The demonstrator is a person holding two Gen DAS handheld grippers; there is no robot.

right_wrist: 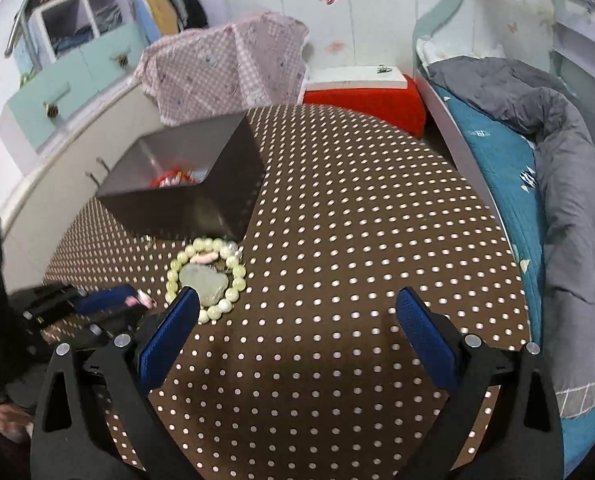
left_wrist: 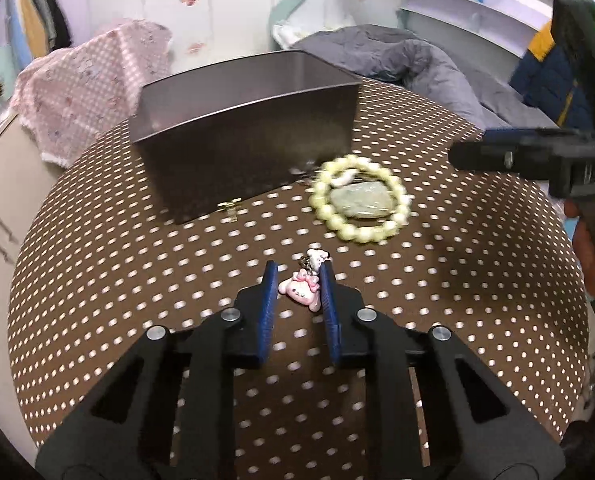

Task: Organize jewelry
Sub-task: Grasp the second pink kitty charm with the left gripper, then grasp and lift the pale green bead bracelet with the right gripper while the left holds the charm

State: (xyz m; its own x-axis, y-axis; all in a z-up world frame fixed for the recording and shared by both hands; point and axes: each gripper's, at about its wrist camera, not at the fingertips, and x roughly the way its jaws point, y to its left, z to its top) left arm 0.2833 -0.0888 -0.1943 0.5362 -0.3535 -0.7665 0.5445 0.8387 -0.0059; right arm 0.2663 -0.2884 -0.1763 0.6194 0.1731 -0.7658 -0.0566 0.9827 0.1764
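Observation:
A pink bunny charm on a small chain lies on the brown dotted table between the blue pads of my left gripper; the jaws are narrowed around it, with a gap still on the left side. A pale green bead bracelet rings a jade pendant beside an open dark metal box. In the right wrist view the bracelet and pendant sit just past the left pad of my right gripper, which is wide open and empty. The box holds red jewelry.
The round table has a brown cloth with white dots. A pink checked cloth covers something behind the box. A bed with a grey duvet lies to the right, and a white cabinet to the left.

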